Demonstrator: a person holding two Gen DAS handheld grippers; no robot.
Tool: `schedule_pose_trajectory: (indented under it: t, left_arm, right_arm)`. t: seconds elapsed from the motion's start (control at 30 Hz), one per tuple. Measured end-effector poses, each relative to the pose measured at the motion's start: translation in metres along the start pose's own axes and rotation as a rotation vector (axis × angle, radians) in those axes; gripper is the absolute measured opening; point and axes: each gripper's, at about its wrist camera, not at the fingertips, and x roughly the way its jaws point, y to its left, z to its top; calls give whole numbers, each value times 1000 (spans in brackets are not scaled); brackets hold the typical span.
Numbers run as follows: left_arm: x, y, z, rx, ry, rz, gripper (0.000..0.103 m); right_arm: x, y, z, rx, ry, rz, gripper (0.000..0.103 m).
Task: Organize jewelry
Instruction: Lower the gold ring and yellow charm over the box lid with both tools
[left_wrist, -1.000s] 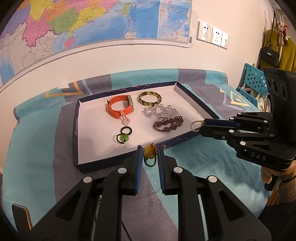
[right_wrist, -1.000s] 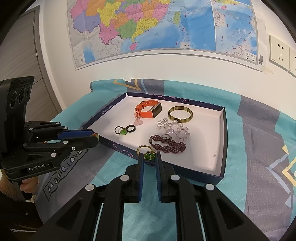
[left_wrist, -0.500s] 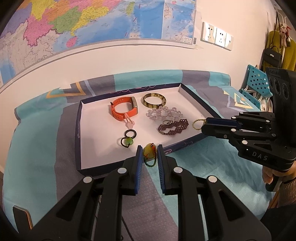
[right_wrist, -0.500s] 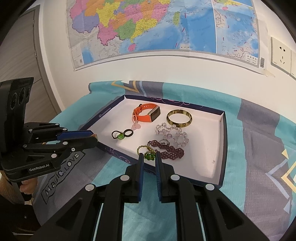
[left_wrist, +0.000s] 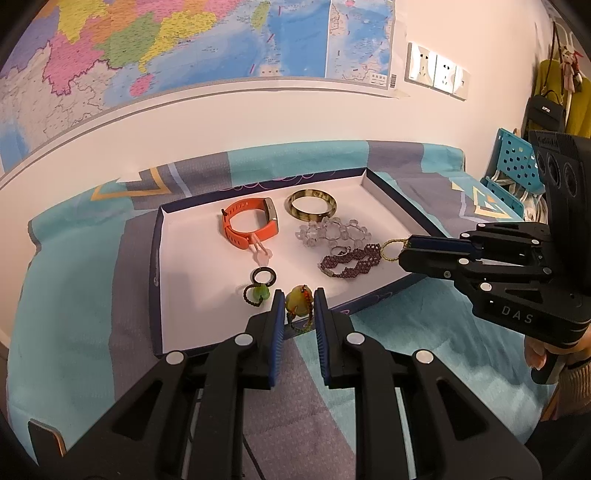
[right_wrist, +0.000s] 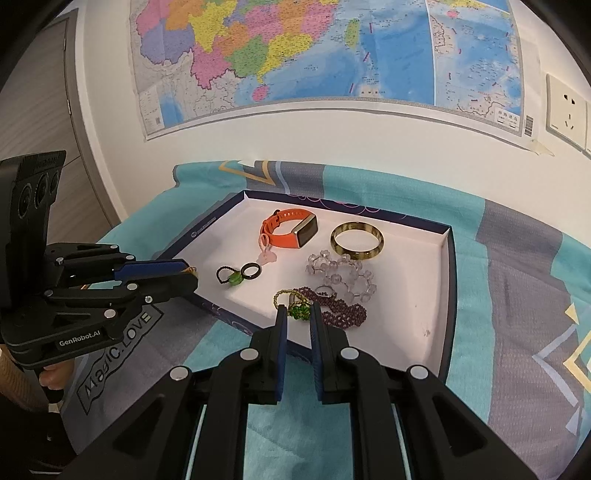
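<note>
My left gripper (left_wrist: 299, 300) is shut on a yellow-green pendant (left_wrist: 298, 300) on a dark cord, held over the front rim of the blue-walled, white-floored tray (left_wrist: 157, 258). My right gripper (right_wrist: 297, 314) is shut on a green clover charm (right_wrist: 298, 312) on a gold bead loop, just above the purple bead bracelet (right_wrist: 341, 312) inside the tray (right_wrist: 448, 288). In the left wrist view the right gripper (left_wrist: 402, 253) reaches in over the tray's right rim. In the right wrist view the left gripper (right_wrist: 192, 277) hangs at the tray's left front corner.
In the tray lie an orange watch band (left_wrist: 249, 225), a horn-coloured bangle (left_wrist: 312, 205), a clear bead bracelet (left_wrist: 332, 232) and a black ring tied to a green bead (left_wrist: 258, 284). A teal and grey cloth (left_wrist: 74, 314) covers the surface. The wall stands close behind.
Both grippers have edged forward to the tray with their pieces still pinched. The clover charm now hangs over the tray floor instead of over its front rim.
</note>
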Motion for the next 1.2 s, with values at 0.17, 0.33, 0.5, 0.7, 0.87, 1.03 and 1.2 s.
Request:
schedule_pose_trajectory:
  t: [0.17,0.33,0.5,0.7,0.87,1.03,1.2]
  left_arm:
    - [4,1,2,-4,4,0,16]
    - [8,2,2,-7,7,2,16]
    - [9,2,3,-9,6,5,16]
    - [12,4,4,-12,12,5,16]
    - [15,4,5,-18,18,0,16]
    - [16,4,6,-17,18,1,16]
    - [19,4,7,-18,22,3,16]
  right_arm:
    - [3,-1,2,0,3,-3,11]
    - [7,-2,3,2,7,-6,11]
    - [8,-2,4,4,7,-8,11]
    - [13,-4,5,5,12,-11,11]
    - [14,-5,6,6,14,-11,11]
    - [17,-5,7,5,17,-10,11]
    - [19,-6,7,5,21,-12,11]
